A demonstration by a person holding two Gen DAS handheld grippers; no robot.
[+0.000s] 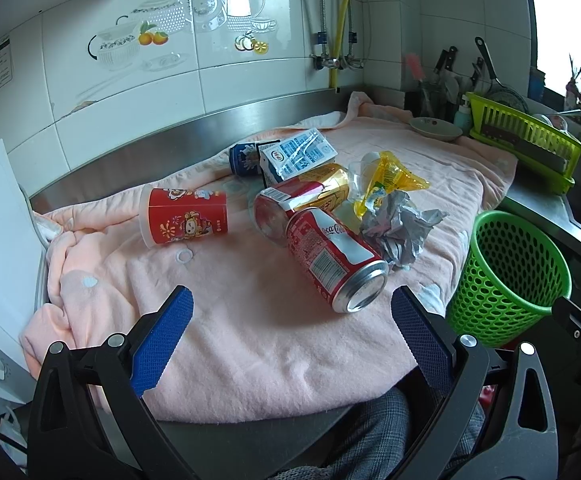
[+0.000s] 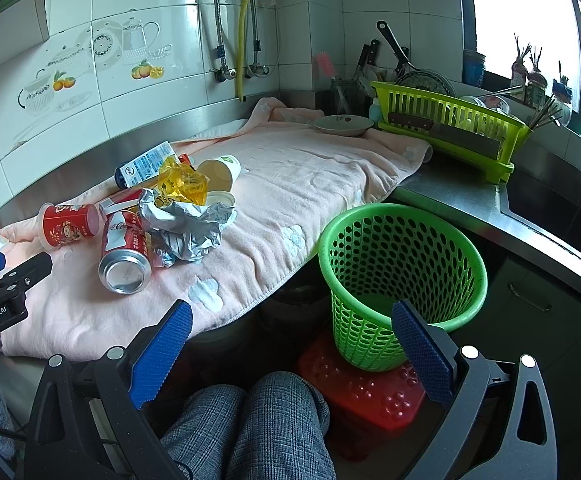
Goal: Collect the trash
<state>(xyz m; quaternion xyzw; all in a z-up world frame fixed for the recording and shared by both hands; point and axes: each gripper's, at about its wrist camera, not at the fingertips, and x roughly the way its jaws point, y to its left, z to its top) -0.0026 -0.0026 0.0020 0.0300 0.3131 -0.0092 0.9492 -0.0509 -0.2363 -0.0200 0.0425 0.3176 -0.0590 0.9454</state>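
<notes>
On the pink towel (image 1: 250, 340) covering the counter (image 2: 450, 196), the trash lies heaped: a red cup (image 1: 186, 216) at left, then the Coca-Cola can (image 1: 336, 264) and crumpled paper (image 1: 400, 228). Bare towel lies between the heap and the released left hand-held gripper (image 1: 292, 308). Past the towel's right edge, below the counter, stands the green basket (image 2: 402, 280), behind the equally released right hand-held gripper (image 2: 292, 320).

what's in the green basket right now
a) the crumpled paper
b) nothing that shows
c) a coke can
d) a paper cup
b: the right wrist view looks down into the green basket and shows only its perforated wall, while the Coke can, crumpled paper and paper cup all lie on the pink towel.
</notes>
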